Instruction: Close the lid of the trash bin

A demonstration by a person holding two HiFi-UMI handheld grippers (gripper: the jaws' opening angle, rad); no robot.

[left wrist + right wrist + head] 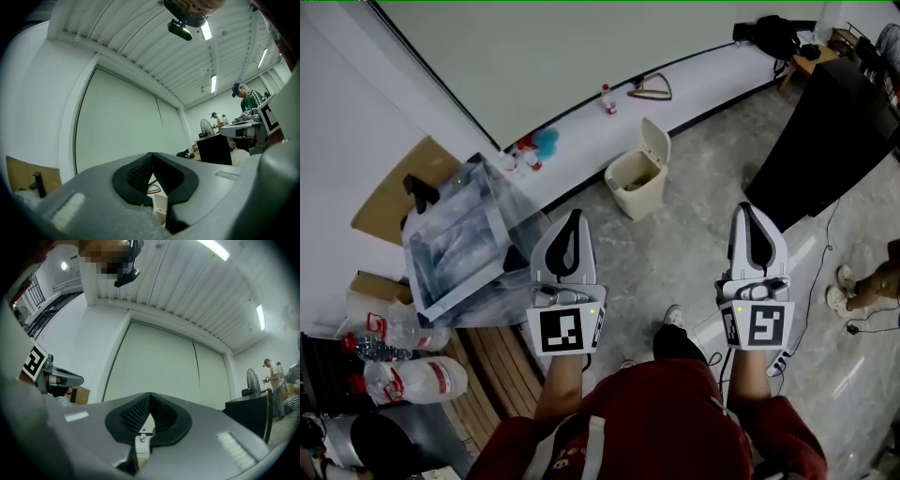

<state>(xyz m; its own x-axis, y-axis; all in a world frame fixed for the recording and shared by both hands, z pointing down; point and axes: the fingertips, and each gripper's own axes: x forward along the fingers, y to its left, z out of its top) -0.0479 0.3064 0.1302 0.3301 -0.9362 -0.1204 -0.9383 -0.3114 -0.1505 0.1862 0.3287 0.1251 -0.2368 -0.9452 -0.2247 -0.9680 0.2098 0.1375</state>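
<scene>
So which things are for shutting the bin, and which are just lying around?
For the job:
bin
its open lid
left tool, shut and empty
right tool, shut and empty

Just lying about:
bottle
hanger
clear box
cardboard
black bag

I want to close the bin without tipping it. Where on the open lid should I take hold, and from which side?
Take the lid at its free top edge, coming from above. It stands upright at the far side of the bin, with the hinge seemingly at the rim below, so the top edge likely gives the most leverage to swing it down toward you.
</scene>
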